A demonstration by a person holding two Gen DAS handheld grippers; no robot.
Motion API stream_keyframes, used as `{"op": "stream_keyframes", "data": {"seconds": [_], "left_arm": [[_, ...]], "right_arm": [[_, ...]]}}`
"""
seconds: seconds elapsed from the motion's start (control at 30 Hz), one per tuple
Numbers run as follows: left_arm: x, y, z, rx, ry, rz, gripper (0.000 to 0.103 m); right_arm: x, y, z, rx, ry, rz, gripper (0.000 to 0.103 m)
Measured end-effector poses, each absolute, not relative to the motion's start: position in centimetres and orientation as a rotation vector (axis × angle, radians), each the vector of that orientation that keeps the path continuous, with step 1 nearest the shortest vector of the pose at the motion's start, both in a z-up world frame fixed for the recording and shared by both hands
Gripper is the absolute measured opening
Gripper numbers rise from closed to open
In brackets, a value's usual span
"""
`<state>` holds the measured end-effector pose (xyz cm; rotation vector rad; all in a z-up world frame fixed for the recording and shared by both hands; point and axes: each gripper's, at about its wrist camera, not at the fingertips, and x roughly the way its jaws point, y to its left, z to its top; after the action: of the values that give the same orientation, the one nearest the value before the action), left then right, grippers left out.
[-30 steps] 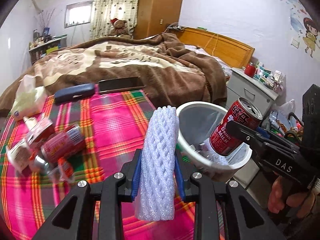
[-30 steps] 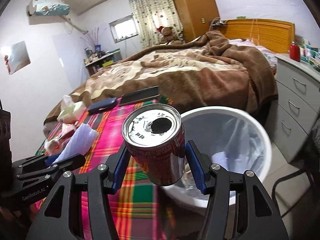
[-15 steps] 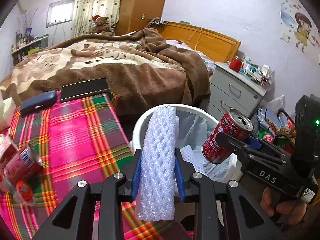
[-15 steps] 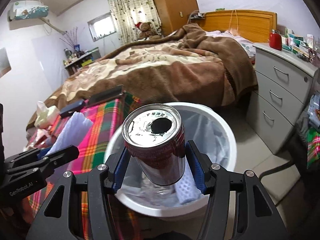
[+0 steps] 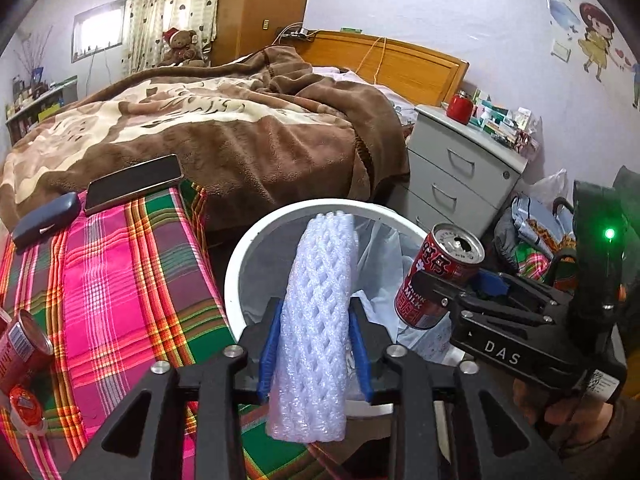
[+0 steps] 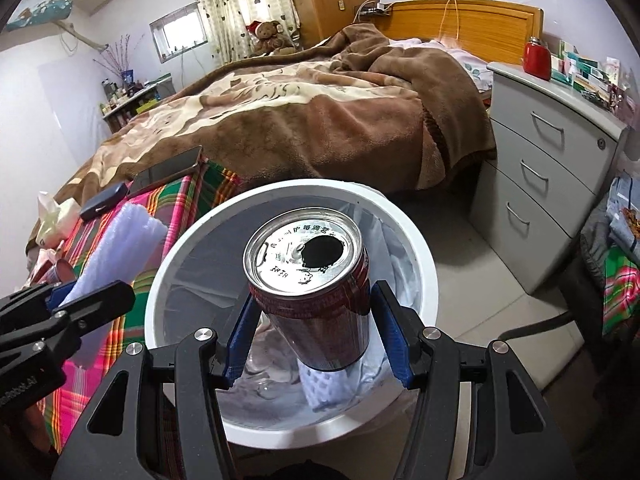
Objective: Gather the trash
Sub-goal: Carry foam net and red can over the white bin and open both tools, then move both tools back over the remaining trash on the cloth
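Trash items in hand: a white foam net sleeve (image 5: 316,320) and a red drink can (image 6: 316,292). The foam net sleeve stands upright between the blue pads of the left gripper (image 5: 316,352), above the near rim of the white trash bin (image 5: 256,240). The left jaws are opening; the sleeve is between them and the pads touch its sides. From the right wrist view, the sleeve leans over the bin's left edge, above the plaid cloth (image 5: 120,280).

The can is clamped at its lower body by the right gripper (image 6: 316,340), both blue pads pressed against its sides. The can is tilted, its opened top facing the camera, and sits over the inside of the bin. A hand (image 5: 560,408) grips the right tool's handle at the lower right of the left wrist view.

The bin is lined with a clear bag and already contains a second piece of foam net (image 6: 324,388) and crumpled plastic.

On the plaid cloth: a phone (image 5: 132,184) and a dark case (image 5: 44,220) at the far edge, and another red can (image 5: 20,352) with a small wrapper (image 5: 24,408) at the near left. A grey drawer unit (image 6: 540,184) stands right of the bin, beside the bed with a brown blanket (image 6: 320,120).
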<state>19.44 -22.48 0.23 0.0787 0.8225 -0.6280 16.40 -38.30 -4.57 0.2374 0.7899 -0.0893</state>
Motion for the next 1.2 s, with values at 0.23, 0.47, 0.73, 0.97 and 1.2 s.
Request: {"op": "stream_keyframes", "data": {"seconds": [0.23,0.47,0.73,0.97,1.2], "left_arm": [[19.3,-21.8,0.7,0.061,0.805,-0.618,0.056],[18.8,-20.4,1.1,0.033,0.800,-0.603,0.057],[17.6,-18.2,1.6,0.022,0.786,-0.572,0.057],[16.6,-15.6,2.2,-0.003,0.765,-0.538,0.057],[15.4,-12.9,2.5,-0.009,0.746,-0.492,0.057]], "right_arm": [[15.9,-38.6,-4.0,0.261,0.764,-0.095,0.064],[15.6,-38.2,-3.3,0.261,0.736,-0.088,0.064],[15.1,-36.9,-2.9,0.268,0.715,-0.072,0.064],[14.8,-35.0,-2.5,0.257,0.699,-0.043,0.064],[14.4,-32.9,-2.3,0.249,0.690,-0.001,0.064]]}}
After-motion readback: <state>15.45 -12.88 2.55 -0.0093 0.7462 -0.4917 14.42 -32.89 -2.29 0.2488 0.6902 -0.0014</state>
